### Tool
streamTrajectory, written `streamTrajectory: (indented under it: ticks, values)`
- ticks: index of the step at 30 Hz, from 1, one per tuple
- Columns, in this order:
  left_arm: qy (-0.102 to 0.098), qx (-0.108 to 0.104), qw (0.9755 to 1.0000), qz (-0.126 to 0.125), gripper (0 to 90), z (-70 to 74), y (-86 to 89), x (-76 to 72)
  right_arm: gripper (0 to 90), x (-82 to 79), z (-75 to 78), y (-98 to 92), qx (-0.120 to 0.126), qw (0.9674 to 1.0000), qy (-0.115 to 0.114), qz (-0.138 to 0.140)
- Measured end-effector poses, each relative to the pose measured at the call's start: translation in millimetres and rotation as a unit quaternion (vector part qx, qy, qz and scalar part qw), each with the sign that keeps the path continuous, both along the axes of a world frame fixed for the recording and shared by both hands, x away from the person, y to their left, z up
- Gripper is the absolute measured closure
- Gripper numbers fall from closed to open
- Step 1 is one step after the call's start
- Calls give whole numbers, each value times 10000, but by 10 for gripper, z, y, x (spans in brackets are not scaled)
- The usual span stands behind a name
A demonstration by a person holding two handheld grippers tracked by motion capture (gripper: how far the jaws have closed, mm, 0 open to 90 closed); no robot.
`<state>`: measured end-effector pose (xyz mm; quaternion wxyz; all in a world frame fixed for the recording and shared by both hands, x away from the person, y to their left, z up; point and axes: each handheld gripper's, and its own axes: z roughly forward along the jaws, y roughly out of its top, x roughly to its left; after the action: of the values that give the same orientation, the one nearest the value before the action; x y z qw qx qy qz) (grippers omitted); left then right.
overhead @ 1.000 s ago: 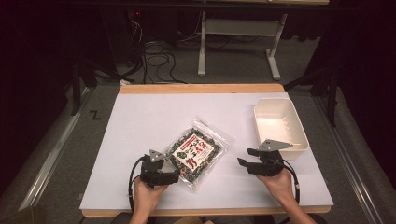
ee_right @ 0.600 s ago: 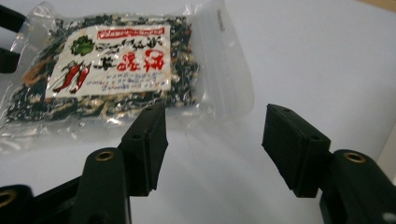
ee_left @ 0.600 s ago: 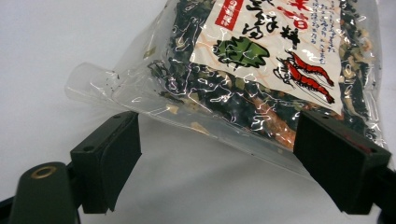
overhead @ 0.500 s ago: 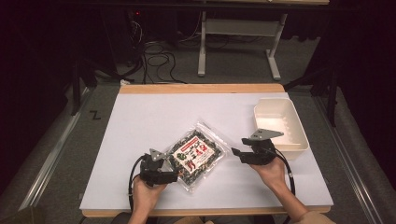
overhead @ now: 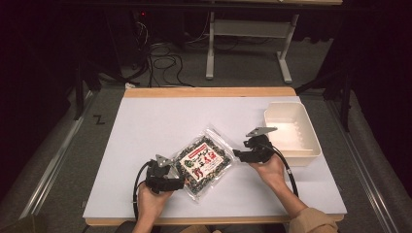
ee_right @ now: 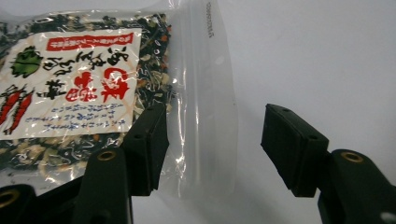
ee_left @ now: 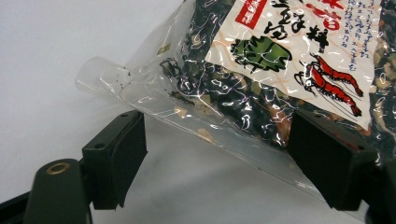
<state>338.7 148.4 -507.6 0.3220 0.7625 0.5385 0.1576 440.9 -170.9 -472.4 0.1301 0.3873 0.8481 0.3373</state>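
Packet (overhead: pixel 203 162) of dried seasoning mix, clear plastic with white label, flat on white table (overhead: pixel 160 121), angled, near front edge. Left gripper (overhead: pixel 179 183) at packet's near-left corner; jaws partly open, just been closing, clear corner edge (ee_left: pixel 154 100) lying between them, pads not yet pressing. Right gripper (overhead: pixel 236 154) at packet's right sealed edge (ee_right: pixel 205 93); jaws wide open, one over the film, other over bare table, nothing gripped. White tray (overhead: pixel 311 141) at table's right side, just beyond right hand (overhead: pixel 267 170), apart from packet. Left hand (overhead: pixel 150 201) low at front edge.
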Motion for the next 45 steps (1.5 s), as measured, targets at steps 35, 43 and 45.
streamTrajectory:
  ticks: [35,43,45]
  values:
    - [-11,-176,9998,-32,235,-27,15,5,737,229,-284,107,733,9911,1076,283]
    - [-9,-183,9998,-26,236,-33,17,3,807,195,-268,136,578,9938,881,367]
    - [-10,-189,9998,-39,236,-34,17,5,817,187,-260,136,551,9945,784,412]
